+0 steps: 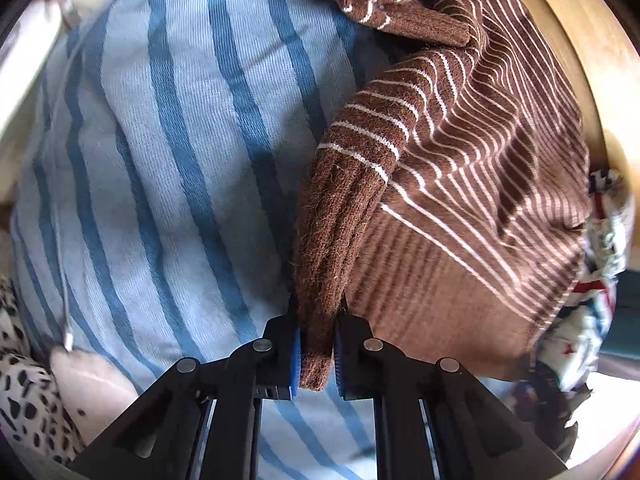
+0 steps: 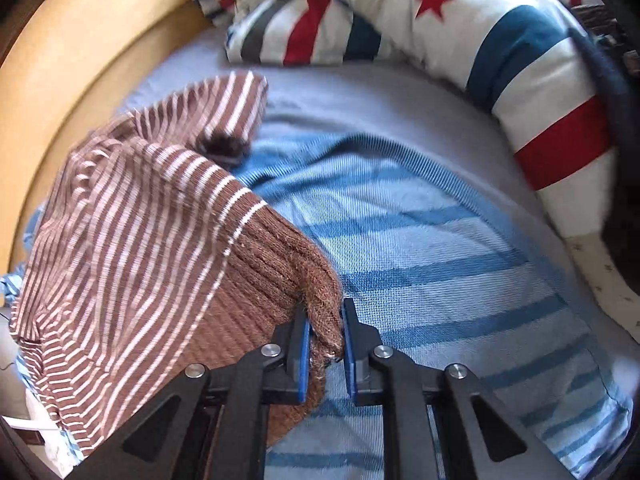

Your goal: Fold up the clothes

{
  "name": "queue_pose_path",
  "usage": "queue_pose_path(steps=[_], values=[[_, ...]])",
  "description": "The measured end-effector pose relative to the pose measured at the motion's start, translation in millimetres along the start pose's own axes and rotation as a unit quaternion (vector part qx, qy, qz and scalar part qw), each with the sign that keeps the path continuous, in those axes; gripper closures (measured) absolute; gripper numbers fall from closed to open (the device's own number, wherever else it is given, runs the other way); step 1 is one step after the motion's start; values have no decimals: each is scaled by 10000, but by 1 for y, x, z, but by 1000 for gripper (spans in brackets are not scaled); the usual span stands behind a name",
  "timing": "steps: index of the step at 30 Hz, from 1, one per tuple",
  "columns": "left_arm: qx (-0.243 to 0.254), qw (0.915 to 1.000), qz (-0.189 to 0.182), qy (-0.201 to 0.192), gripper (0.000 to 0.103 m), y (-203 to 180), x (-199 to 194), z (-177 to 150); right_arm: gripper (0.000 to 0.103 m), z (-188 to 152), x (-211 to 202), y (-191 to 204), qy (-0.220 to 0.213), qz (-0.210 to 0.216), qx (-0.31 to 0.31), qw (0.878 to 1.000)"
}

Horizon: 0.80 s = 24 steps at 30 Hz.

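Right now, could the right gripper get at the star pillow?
Probably not yet: the right gripper is shut on the brown sweater. The star pillow lies across open blue blanket, nothing between.

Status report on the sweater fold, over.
Left gripper shut on brown striped sweater hem. Right gripper shut on hem too. Sweater on blue striped blanket. Nothing blocking.

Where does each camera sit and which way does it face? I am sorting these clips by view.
Left wrist: on the left gripper, facing steeply down along its fingers at the brown striped sweater on a blue striped blanket; only the black fingers show, shut on ribbed knit.
Right wrist: on the right gripper, facing steeply down at the same sweater, blanket and a star-print pillow; its fingers pinch a ribbed corner.
Shared: sweater, blanket and a tan curved edge.
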<state>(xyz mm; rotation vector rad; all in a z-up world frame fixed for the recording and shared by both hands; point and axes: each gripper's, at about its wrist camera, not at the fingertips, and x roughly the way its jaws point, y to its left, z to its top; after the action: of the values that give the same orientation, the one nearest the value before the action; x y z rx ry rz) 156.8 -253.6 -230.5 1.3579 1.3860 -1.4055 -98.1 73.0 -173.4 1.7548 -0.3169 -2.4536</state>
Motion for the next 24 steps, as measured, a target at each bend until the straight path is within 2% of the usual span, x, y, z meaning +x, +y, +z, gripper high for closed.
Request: queue_pose_path(steps=[3,6,9,11,14,18,21,24], values=[[136,9997,-104,152,91,-12,-23,6,89,1,-25,2,-252,302,188,9990],[555,9982,-168,136,91,-30,-52,0,89,5,-55,2,-541,627,387,9958],[670,9973,-280,142,91,-32,-71,-11,89,2,-91,-1,-988,667,447,9919],[602,9973,-378,201,92,-26,-81,-20,90,1,-109,-3,-1134,704,591,9893],[517,9970,-470,342,92,-17,-92,-33,90,-7,-130,-18,-1208,820,948,9847],[402,9962,-590,501,92,-8,-115,-31,90,-32,-153,-55,-1199,904,1301,9801],[321,9976,-322,513,92,1,-114,-23,90,-51,-149,-84,-964,924,1608,9779],[-73,9964,-131,838,91,15,-97,-14,86,-63,-125,-101,-641,514,1834,9796]])
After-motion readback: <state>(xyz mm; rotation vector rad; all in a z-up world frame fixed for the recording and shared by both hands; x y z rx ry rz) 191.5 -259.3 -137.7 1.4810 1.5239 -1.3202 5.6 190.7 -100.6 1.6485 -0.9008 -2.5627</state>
